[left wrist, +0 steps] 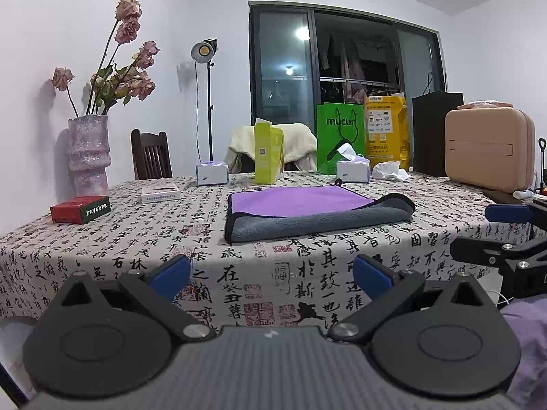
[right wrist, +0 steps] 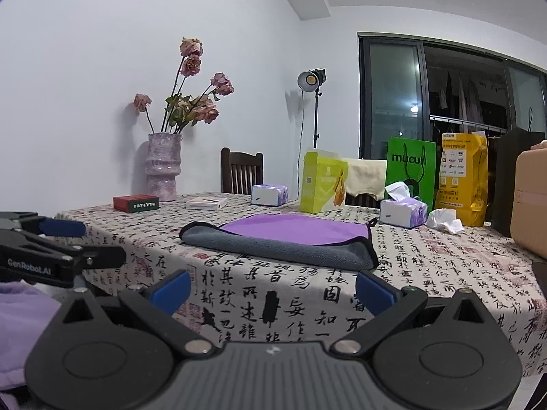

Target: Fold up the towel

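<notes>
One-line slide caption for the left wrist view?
Open left gripper held back from a partly folded purple-and-grey towel on a calligraphy-print tablecloth.

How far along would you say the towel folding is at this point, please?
Done: the towel lies on the table with its near grey edge turned up over the purple face, a partial first fold. In hand: nothing; the left gripper and right gripper are both open, short of the towel. Left: regrasp and finish folding.
</notes>
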The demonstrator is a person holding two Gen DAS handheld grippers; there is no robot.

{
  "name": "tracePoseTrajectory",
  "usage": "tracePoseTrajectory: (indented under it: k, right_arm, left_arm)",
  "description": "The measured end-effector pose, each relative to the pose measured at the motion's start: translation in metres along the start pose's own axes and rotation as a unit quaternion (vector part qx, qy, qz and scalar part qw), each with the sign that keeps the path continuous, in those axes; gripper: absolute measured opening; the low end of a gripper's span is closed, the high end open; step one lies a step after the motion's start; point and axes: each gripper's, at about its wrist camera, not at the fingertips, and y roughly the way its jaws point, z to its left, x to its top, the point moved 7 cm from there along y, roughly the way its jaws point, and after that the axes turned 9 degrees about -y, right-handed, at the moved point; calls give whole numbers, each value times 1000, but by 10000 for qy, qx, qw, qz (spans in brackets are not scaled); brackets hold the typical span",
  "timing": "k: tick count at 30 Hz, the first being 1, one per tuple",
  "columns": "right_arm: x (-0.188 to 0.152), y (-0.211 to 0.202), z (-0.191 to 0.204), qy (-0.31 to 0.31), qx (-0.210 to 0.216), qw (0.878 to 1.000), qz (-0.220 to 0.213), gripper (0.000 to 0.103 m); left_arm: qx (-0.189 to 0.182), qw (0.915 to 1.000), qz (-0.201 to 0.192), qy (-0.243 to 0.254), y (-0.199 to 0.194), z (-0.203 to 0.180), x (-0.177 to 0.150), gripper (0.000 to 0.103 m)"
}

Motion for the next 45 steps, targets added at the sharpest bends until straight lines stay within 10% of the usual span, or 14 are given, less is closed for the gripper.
tracePoseTrajectory:
  k: [21,31,45]
  right_arm:
    - [-15,48,-19,-287,-151,9994,122,103]
    - [-12,80,-37,-275,-94,9990,350,86]
    - [0,140,-92,-76,-78,9978,652,49]
  left_arm:
    - [-79,9995,308,-45,69,12,-7,103]
    - [-38,9997,222,-97,99,21,8,99]
    - [3,9964,745,-399,172,43,37,64]
